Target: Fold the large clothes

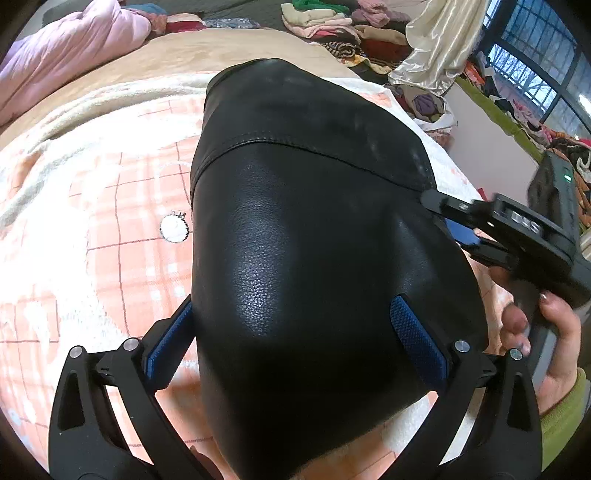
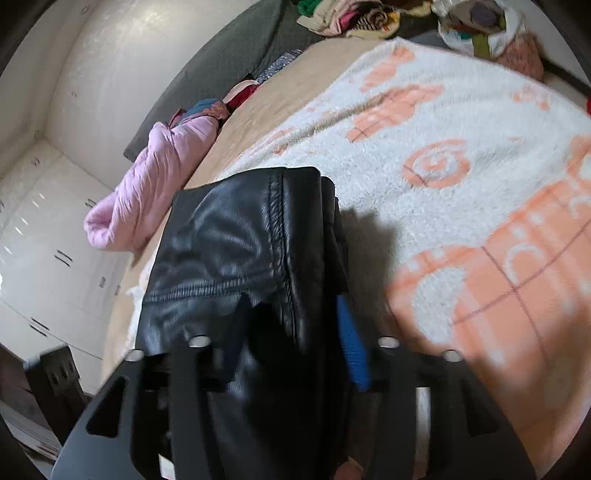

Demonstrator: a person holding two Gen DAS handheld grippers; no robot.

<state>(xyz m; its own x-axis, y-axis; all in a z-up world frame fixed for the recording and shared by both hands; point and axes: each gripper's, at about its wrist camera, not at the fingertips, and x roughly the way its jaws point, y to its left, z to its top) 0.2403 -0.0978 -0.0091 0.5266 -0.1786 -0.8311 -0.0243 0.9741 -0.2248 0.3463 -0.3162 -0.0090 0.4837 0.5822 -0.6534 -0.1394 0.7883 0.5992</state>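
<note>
A folded black leather garment (image 1: pixel 314 221) lies on a white and peach blanket (image 1: pixel 110 221) spread over a bed. My left gripper (image 1: pixel 293 339) stands open and wide over the near end of the garment, its blue pads (image 1: pixel 417 339) at either side of the bundle. In the right wrist view the garment (image 2: pixel 229 240) shows a stitched seam and a thick folded edge. That edge runs between the fingers of my right gripper (image 2: pixel 295 332), whose jaws stand apart. From the left wrist view the right gripper (image 1: pixel 448 221) sits at the garment's right edge, held by a hand (image 1: pixel 554 332).
A pink quilted jacket (image 2: pixel 162 173) lies at the bed's far left side. Piles of mixed clothes (image 1: pixel 332 22) sit beyond the blanket (image 2: pixel 461 184). White cupboards (image 2: pixel 44 240) stand left of the bed, and a window (image 1: pixel 535 48) with more clothes heaped below it is at the right.
</note>
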